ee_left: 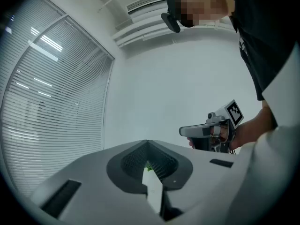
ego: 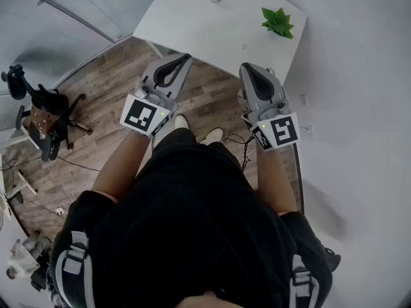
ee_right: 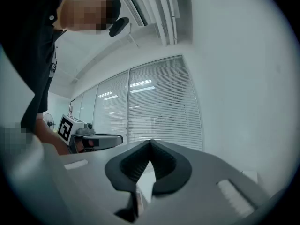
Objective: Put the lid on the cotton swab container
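Holding my left gripper (ego: 182, 59) and right gripper (ego: 248, 67) level, short of the white surface (ego: 192, 24); both pairs of fingers (ee_left: 129, 163) clenched, empty.

Table (ego: 192, 24) is white, plant (ego: 277, 22) green, floor (ego: 109, 88) brown; left gripper (ego: 185, 58) and right gripper (ego: 246, 67) are grey, markers (ego: 142, 115) black-and-white

**Black clothes, grey tools**

The person wears a black short-sleeved top (ego: 192, 210), grey webbing straps (ego: 76, 262) with black buckles, and white shoes (ego: 213, 135). The left hand-held gripper (ego: 187, 58) and the right hand-held gripper (ego: 246, 67) each have a smooth grey shell, black ribbed pads (ee_left: 132, 159) and a cube (ego: 146, 115) of black-and-white square markers.
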`<move>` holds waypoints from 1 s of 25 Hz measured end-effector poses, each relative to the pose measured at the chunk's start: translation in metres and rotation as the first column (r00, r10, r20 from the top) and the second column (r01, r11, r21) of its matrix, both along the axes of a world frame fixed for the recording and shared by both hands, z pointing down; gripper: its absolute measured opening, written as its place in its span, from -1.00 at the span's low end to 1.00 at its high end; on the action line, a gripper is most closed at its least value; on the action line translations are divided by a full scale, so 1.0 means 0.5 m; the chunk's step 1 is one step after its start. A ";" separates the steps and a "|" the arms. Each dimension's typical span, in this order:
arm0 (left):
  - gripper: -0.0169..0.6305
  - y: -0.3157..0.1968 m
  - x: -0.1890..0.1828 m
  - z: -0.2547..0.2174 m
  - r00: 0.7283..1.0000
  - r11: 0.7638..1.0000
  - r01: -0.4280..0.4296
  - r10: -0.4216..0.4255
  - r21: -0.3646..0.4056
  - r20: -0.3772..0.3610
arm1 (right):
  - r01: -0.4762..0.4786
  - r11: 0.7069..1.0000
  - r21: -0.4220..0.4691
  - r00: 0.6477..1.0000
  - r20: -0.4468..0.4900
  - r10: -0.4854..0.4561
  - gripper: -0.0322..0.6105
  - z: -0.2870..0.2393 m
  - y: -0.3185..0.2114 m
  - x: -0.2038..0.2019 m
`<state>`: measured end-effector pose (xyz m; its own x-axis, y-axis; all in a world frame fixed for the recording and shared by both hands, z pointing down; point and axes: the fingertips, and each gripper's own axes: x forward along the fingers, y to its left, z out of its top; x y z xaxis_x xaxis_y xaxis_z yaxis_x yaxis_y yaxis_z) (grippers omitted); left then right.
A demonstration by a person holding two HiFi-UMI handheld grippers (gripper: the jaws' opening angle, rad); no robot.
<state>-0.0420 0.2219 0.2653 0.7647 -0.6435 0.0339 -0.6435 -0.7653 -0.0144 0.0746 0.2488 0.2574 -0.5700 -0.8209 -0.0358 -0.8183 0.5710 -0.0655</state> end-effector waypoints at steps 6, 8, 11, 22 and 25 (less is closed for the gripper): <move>-0.92 0.016 0.007 0.005 1.000 1.000 -0.015 0.015 0.005 0.003 | 0.003 1.000 -0.002 1.000 -0.006 -0.003 -0.87 -0.001 0.013 0.005; -0.92 0.019 0.008 0.005 1.000 1.000 -0.011 0.011 0.003 0.000 | 0.006 1.000 -0.005 1.000 0.003 -0.006 -0.87 0.000 0.018 0.007; -0.92 0.027 0.012 0.008 1.000 1.000 -0.015 0.015 0.006 -0.009 | 0.016 1.000 -0.011 1.000 0.020 -0.016 -0.87 0.005 0.023 0.009; -0.60 0.046 0.007 0.014 1.000 1.000 0.005 -0.005 0.019 0.017 | 0.067 0.997 -0.048 0.998 0.025 -0.066 -0.45 0.022 0.038 -0.007; -0.33 0.049 0.009 0.016 1.000 1.000 -0.001 0.001 0.004 0.013 | 0.071 0.996 -0.057 0.997 0.023 -0.070 -0.27 0.028 0.040 -0.010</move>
